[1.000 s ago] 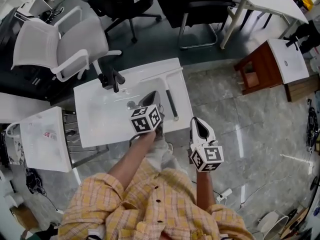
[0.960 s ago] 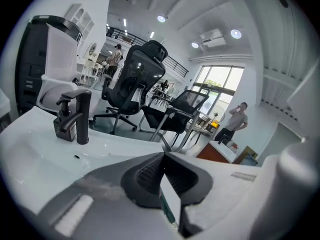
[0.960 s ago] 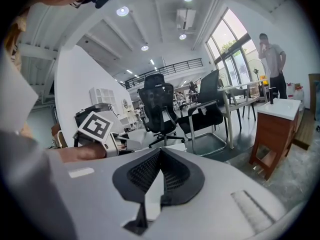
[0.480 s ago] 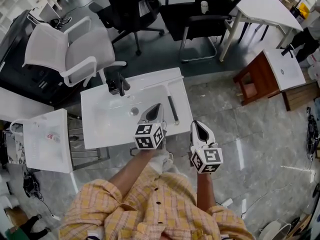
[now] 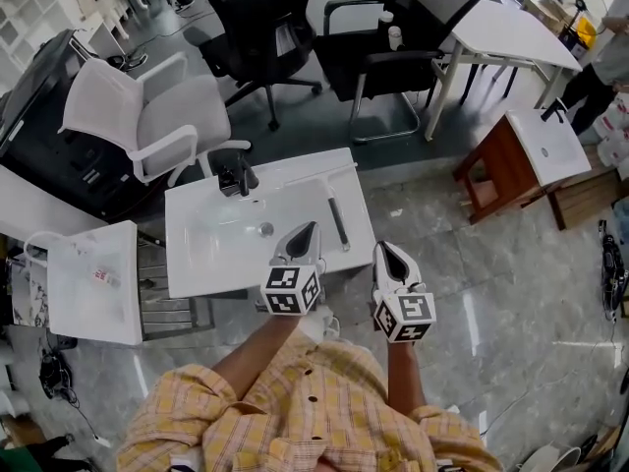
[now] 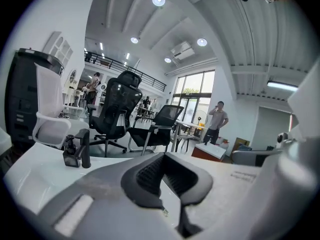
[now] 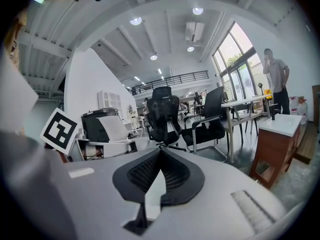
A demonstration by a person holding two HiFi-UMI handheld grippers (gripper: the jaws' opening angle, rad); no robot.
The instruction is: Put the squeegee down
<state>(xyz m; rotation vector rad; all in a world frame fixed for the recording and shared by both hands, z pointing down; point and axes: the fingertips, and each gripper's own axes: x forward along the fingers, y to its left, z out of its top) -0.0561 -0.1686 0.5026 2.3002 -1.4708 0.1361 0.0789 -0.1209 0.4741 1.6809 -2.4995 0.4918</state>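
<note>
Squeegee (image 5: 338, 220) lies flat on the white table (image 5: 197, 264), on its right part, free of both grippers. Its dark handle runs toward the person, and its long pale blade crosses the far end. The blade is hard to tell from the white top. A black faucet (image 5: 236, 176) stands at the table's far left edge, above a shallow basin.

Both forearms reach forward from the yellow plaid shirt (image 5: 314, 411), side by side, with the grippers pointing away from the body and tilted a little downward. The left gripper (image 5: 306, 228) has its tip over the near edge of the table, just beside the squeegee handle and apart from it. The right gripper (image 5: 384, 250) is off the table's near right corner, above the grey floor (image 5: 462, 264).

In the left gripper view the left gripper (image 6: 162, 156) is clenched, its jaws met at the tips with nothing between them. The right gripper view shows the right gripper (image 7: 160, 151) clenched and empty in the same way.

The marker cubes (image 5: 291, 290) cover the hands in the head view. Neither gripper view shows the squeegee, since each gripper's own grey body fills the lower half of its picture. The left gripper view catches only the faucet (image 6: 85, 146) and office chairs beyond.
</note>
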